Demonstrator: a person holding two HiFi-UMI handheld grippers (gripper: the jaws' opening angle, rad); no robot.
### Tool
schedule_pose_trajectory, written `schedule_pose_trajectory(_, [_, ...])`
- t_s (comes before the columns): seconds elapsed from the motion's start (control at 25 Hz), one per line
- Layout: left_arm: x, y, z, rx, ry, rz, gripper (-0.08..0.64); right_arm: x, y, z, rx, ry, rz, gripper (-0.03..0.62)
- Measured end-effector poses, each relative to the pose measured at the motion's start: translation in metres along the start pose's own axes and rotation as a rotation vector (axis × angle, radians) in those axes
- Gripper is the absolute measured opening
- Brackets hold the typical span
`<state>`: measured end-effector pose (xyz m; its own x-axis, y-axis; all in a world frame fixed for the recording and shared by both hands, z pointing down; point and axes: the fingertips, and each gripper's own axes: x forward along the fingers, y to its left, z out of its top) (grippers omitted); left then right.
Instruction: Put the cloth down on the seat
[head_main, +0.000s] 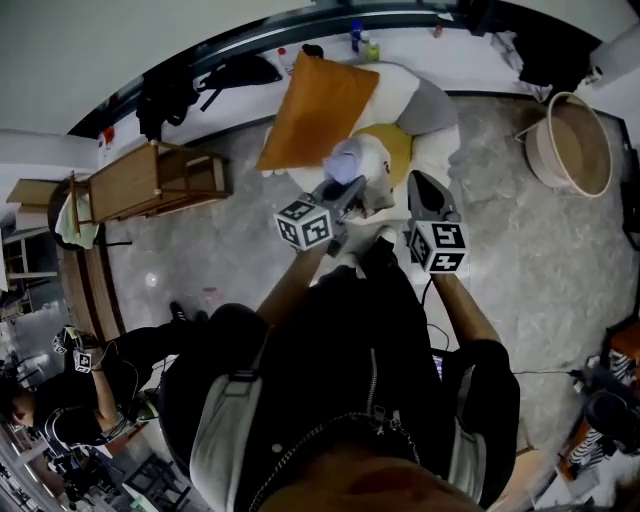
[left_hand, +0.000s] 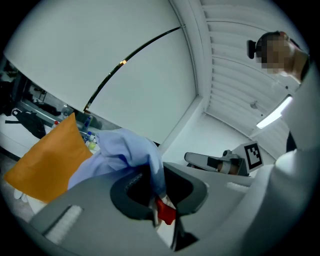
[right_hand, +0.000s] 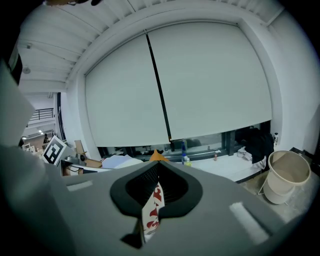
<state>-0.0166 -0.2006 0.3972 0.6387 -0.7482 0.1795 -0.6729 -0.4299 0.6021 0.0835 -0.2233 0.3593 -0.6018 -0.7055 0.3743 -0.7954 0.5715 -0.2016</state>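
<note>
A pale blue cloth (head_main: 347, 160) hangs bunched from my left gripper (head_main: 350, 186), whose jaws are shut on it. In the left gripper view the cloth (left_hand: 125, 150) spills out over the left gripper (left_hand: 150, 176). It is held above the white seat (head_main: 428, 108), which carries an orange cushion (head_main: 315, 105) and a yellow cushion (head_main: 397, 146). My right gripper (head_main: 417, 180) hovers just right of the cloth, over the seat's front. In its own view the right gripper (right_hand: 157, 169) is shut with nothing between the jaws.
A round pale basket (head_main: 570, 145) stands on the floor to the right. A wooden shelf unit (head_main: 150, 180) lies to the left. Another person (head_main: 60, 410) crouches at the lower left. Bottles (head_main: 357, 40) and dark clothes (head_main: 165, 95) sit along the window ledge.
</note>
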Motion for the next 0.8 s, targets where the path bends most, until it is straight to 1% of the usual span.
schedule_pose_trajectory(0.12, [0.016,0.007,0.011,0.001,-0.020,0.021,0.051,0.016,-0.019,0.009,-0.012,0.010,0.029,-0.006])
schedule_pose_trajectory(0.2, [0.026,0.009,0.018,0.008,-0.033,0.037,0.051,0.026,-0.034,0.013,-0.010,0.012,0.033,-0.006])
schedule_pose_trajectory(0.32, [0.036,0.014,0.022,0.013,-0.032,0.046,0.051,0.039,-0.056,0.012,0.033,0.016,0.016,-0.006])
schedule_pose_trajectory(0.4, [0.039,0.020,0.020,0.014,-0.021,0.046,0.051,0.047,-0.063,0.009,0.053,0.020,0.010,-0.006])
schedule_pose_trajectory(0.68, [0.052,0.051,-0.007,0.015,0.046,0.026,0.051,0.067,-0.069,-0.021,0.082,0.061,-0.010,-0.006])
schedule_pose_trajectory(0.8, [0.061,0.072,-0.028,0.007,0.075,0.016,0.051,0.075,-0.075,-0.045,0.085,0.084,-0.035,-0.006])
